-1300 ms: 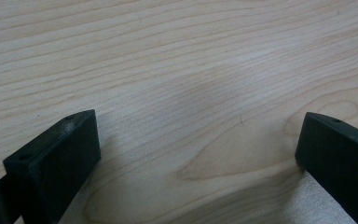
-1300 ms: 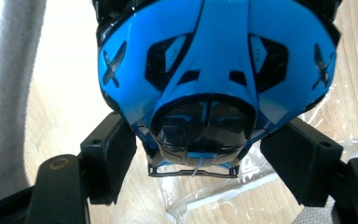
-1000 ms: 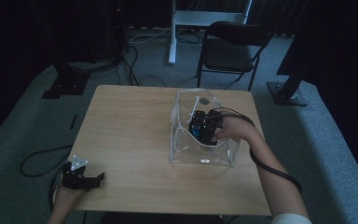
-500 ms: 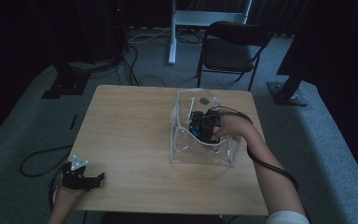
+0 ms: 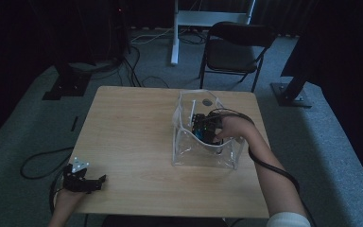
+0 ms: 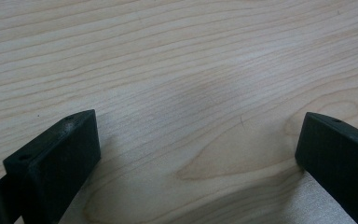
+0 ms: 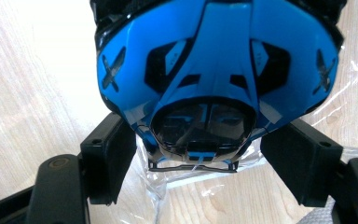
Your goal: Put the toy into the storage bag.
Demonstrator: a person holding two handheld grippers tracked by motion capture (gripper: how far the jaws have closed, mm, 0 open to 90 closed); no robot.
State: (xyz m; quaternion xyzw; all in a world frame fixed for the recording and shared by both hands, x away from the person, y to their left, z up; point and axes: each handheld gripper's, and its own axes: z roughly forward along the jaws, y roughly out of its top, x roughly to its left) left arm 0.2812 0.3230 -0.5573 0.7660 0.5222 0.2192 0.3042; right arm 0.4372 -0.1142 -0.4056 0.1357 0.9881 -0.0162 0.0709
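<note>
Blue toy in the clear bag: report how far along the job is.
Done: the clear bag stands open on the table, and the right gripper has reached inside it. In hand: the blue toy sits between the right gripper's jaws, which flank its narrow end; whether the pads press on it is unclear. Left: the toy is not set down or released. The left gripper rests open near the table's edge.
</note>
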